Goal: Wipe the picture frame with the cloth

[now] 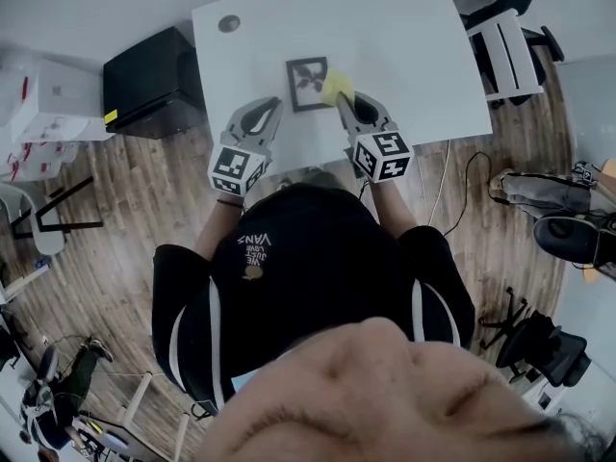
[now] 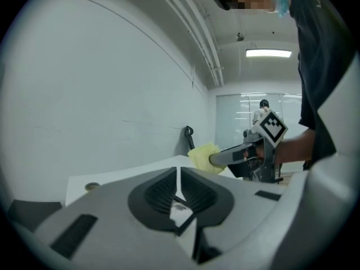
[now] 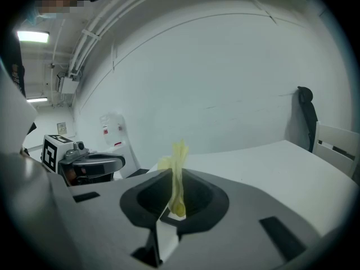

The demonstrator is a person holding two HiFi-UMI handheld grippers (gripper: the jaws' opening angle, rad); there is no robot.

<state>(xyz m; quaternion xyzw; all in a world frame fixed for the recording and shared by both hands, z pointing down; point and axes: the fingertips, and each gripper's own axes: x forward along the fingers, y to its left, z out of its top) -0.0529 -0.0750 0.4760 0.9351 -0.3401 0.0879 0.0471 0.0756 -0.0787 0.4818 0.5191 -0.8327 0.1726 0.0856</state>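
A small dark picture frame with a leaf print lies flat on the white table. My right gripper is shut on a yellow cloth, which rests against the frame's right edge. In the right gripper view the cloth stands up as a thin fold between the jaws. My left gripper is shut, its tips by the frame's lower left corner; contact with the frame cannot be told. From the left gripper view the right gripper and the cloth show just ahead.
A black cabinet stands left of the table and a white chair at its right. A round grommet sits in the table's far left corner. Cables and an office chair are on the wooden floor.
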